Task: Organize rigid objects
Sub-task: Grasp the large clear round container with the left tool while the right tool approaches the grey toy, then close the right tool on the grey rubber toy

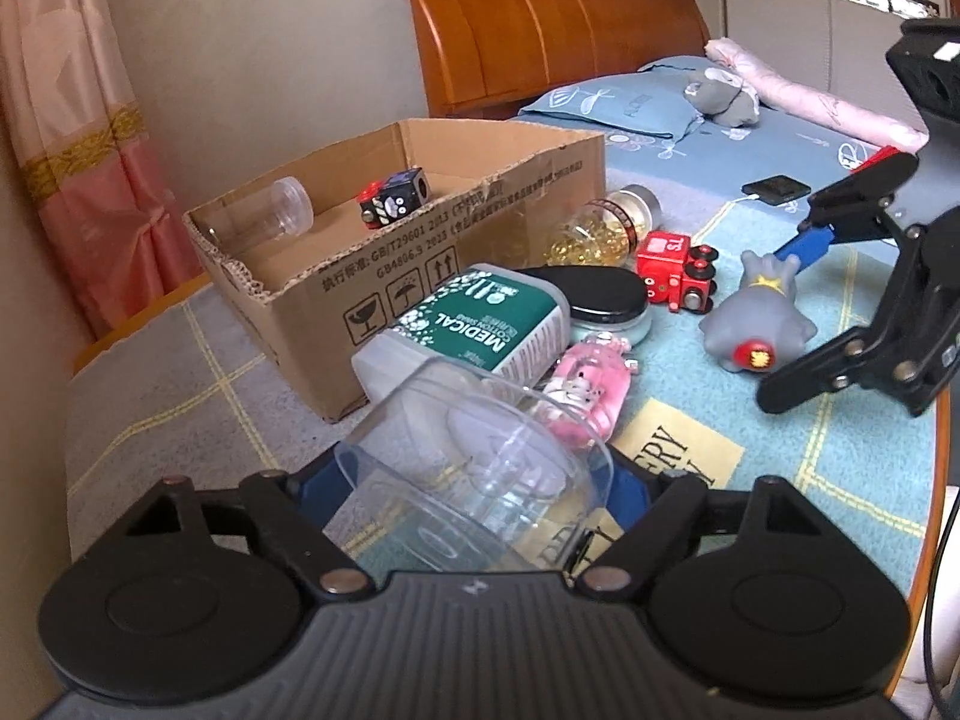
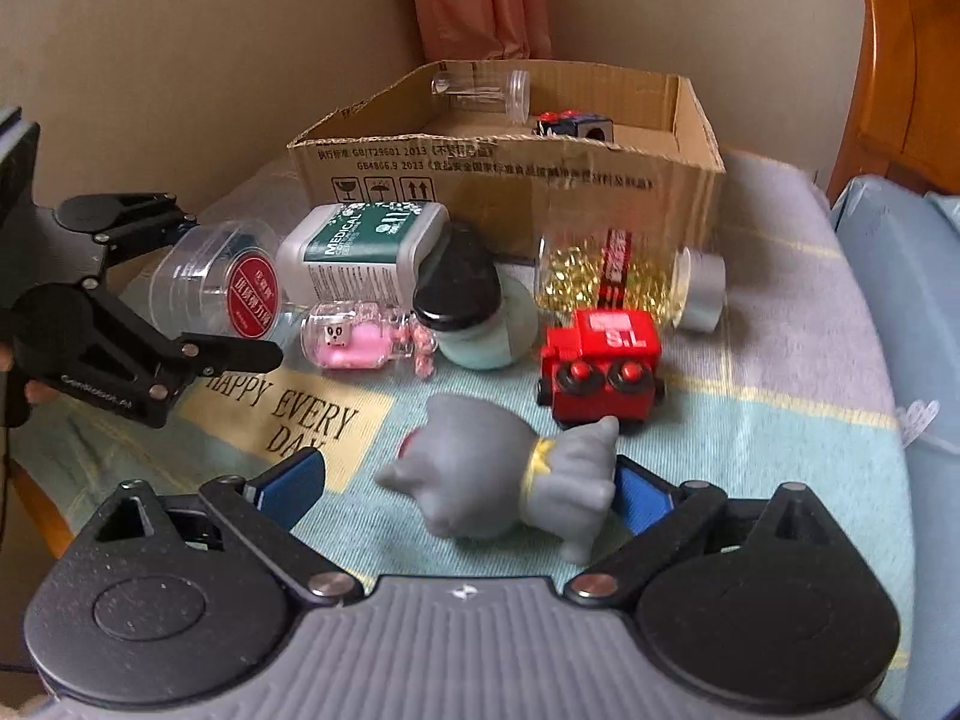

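Observation:
My left gripper (image 1: 474, 480) is shut on a clear plastic jar (image 1: 468, 468) lying on its side; the right wrist view shows the jar's red lid (image 2: 252, 297) between the black fingers. My right gripper (image 2: 462, 486) is open around a grey rubber toy (image 2: 498, 480) lying on the blanket. Its right blue pad (image 2: 636, 498) is at the toy's leg, while the left pad (image 2: 294, 480) stands apart from it. The cardboard box (image 1: 384, 276) behind holds a clear tube (image 1: 282, 207) and a dark cube toy (image 1: 393, 198).
Between the grippers and the box lie a white medical bottle (image 1: 480, 324), a black-lidded jar (image 1: 606, 300), a pink charm bottle (image 1: 591, 384), a jar of yellow capsules (image 1: 600, 228) and a red toy train (image 1: 672, 270). A bed with a wooden headboard (image 1: 540, 18) stands behind.

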The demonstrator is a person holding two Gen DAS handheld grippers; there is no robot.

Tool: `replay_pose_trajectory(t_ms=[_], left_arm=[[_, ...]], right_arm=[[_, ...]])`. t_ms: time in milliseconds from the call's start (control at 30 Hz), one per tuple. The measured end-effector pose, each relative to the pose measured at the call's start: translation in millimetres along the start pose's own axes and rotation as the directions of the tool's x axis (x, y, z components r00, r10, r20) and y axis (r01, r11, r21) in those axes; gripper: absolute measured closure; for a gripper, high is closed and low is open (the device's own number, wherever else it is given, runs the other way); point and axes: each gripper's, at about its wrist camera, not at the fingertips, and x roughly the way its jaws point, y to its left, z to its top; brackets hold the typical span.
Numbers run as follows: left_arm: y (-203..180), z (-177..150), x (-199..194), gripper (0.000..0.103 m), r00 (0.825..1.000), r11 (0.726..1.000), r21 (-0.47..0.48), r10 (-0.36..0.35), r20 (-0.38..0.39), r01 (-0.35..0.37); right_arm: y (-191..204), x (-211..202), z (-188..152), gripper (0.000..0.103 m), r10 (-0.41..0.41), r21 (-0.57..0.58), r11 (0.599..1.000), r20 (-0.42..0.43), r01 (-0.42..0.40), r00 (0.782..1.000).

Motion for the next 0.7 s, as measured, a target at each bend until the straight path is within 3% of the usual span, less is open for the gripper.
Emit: replay_pose_trajectory(t_ms=[233, 433, 700], left_arm=[[-4.1, 2.3, -1.9, 0.019, 1.0, 1.0, -0.012, 0.01, -0.029, -0.01], [-2.7, 11.0, -6.9, 0.02, 0.998, 0.998, -0.051, 0.027, -0.058, -0.03], [-4.6, 32.2, -18.3, 0.02, 0.992, 0.995, -0.072, 0.061, -0.114, -0.069]], right_arm=[[9.2, 6.1, 3.3, 0.025, -0.121, -0.063, 0.991, -0.011, 0.12, 0.993], [2.7, 3.1, 5.8, 0.026, -0.08, -0.058, 0.995, -0.039, 0.078, 0.996], [7.3, -15.2, 18.0, 0.026, -0.04, -0.169, 0.985, -0.037, 0.034, 0.999]])
